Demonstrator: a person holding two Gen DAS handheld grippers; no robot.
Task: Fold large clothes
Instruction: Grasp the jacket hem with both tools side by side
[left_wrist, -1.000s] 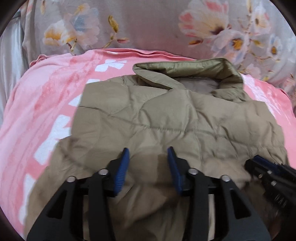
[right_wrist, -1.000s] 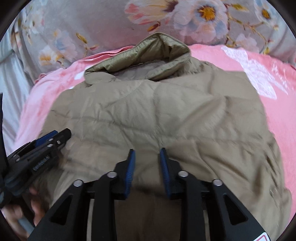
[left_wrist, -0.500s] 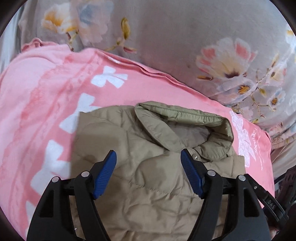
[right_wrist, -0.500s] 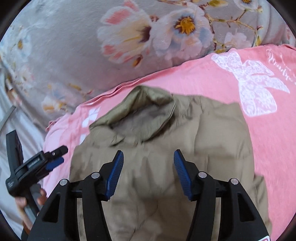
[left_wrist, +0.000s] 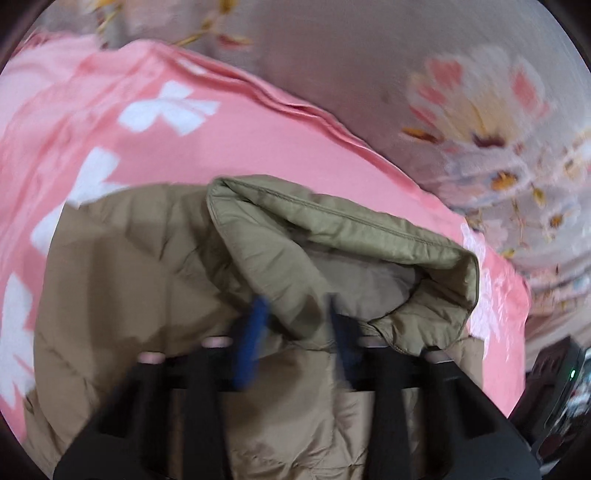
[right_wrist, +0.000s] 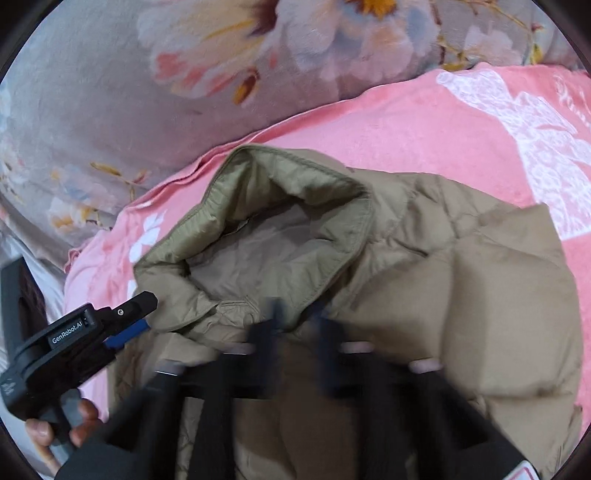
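Observation:
A khaki quilted jacket (left_wrist: 147, 280) lies on a pink blanket (left_wrist: 258, 147), its olive collar (left_wrist: 332, 229) standing open at the top. My left gripper (left_wrist: 295, 332) sits at the left collar flap; its blurred blue fingers (left_wrist: 251, 343) stand narrowly apart on either side of the flap. In the right wrist view the jacket (right_wrist: 480, 295) fills the lower half and my right gripper (right_wrist: 299, 325) is at the right collar flap (right_wrist: 332, 236), blurred, with a narrow gap. The left gripper also shows in the right wrist view (right_wrist: 125, 325) at the collar's left corner.
The pink blanket (right_wrist: 443, 125) with white prints lies over a grey floral bedspread (right_wrist: 184, 74), which also shows in the left wrist view (left_wrist: 461, 92). A hand (right_wrist: 55, 432) holds the left gripper's handle. A dark object (left_wrist: 554, 387) sits at the right edge.
Both grippers have moved forward to the collar and their fingers have closed in from wide open to a narrow gap. Both now appear motion-blurred.

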